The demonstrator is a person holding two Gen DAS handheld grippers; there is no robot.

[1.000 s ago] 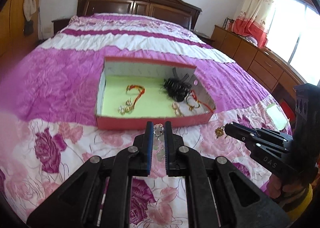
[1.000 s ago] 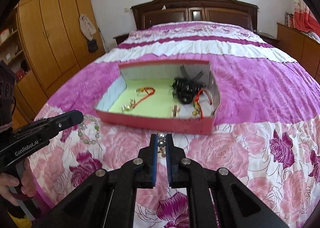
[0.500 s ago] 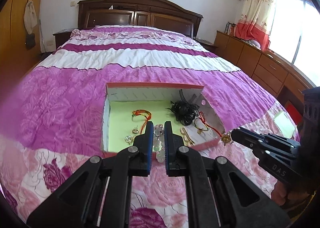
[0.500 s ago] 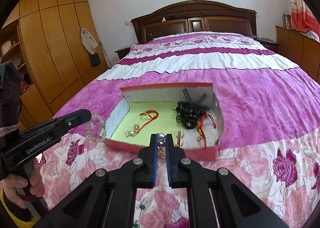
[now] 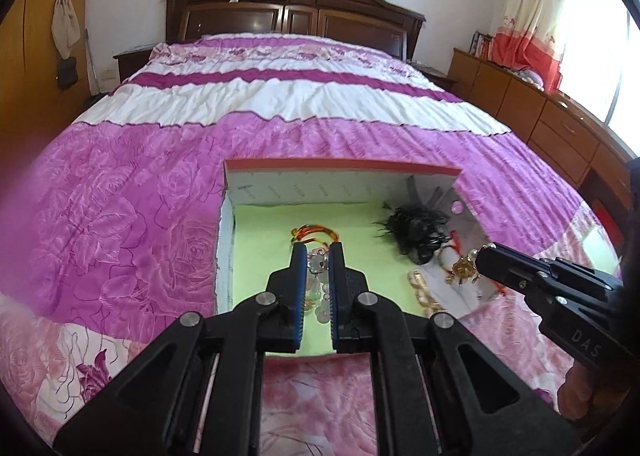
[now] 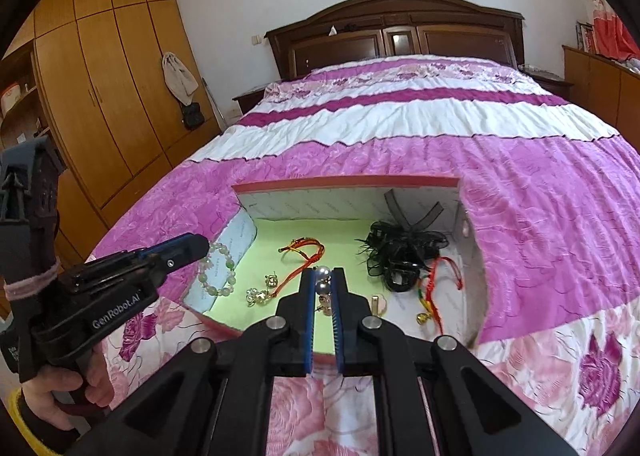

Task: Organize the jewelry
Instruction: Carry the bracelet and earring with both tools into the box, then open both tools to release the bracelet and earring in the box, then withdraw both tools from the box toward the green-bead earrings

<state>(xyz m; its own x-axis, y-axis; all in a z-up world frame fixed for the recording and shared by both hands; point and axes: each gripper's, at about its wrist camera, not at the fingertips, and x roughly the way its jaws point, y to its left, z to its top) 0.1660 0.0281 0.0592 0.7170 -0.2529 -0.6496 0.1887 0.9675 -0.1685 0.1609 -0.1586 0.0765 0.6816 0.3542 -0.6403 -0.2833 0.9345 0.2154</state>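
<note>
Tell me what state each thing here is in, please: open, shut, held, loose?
Red box: open, no lid on, resting on the bed.
Left gripper: shut on a pale bead bracelet, over the box.
Right gripper: shut on a gold earring with silver beads.
Black hair accessory: loose in the box.
Red cord bracelet: loose on the green lining.

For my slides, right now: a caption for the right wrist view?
Right gripper shut on a pearl earring over the red box; left gripper dangles a bead bracelet.
</note>
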